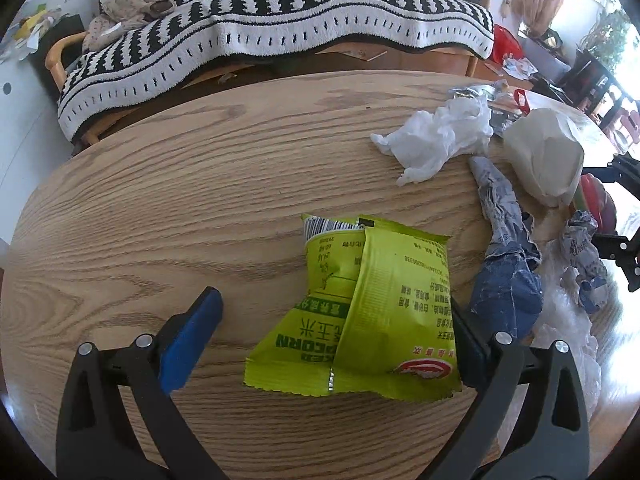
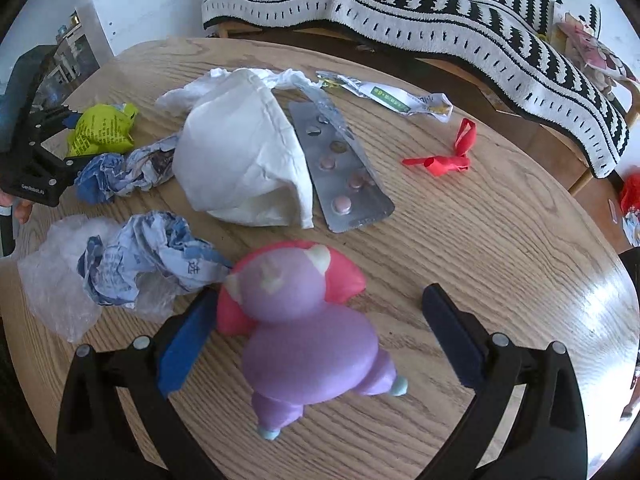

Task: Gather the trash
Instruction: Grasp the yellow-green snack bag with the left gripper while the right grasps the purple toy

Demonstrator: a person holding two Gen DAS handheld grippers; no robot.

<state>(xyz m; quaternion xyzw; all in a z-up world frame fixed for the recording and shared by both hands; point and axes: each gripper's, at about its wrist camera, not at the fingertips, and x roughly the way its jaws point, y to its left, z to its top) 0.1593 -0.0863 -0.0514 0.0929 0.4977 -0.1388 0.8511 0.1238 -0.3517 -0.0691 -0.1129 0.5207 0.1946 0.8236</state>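
A round wooden table [image 2: 500, 240] fills both views, its oak grain running wide across the top. Behind it stands a wooden-framed sofa [image 1: 56, 60], draped in a black-and-white patterned blanket [image 1: 280, 20] that hangs down over the seat edge. On the sofa's left end lies a brownish plush toy [image 1: 132, 8]; at the other end sits a pink floral cushion [image 2: 592, 48]. Right up close in the right wrist view, a purple and pink toy figure [image 2: 304, 328] lies on the table, slightly blurred.
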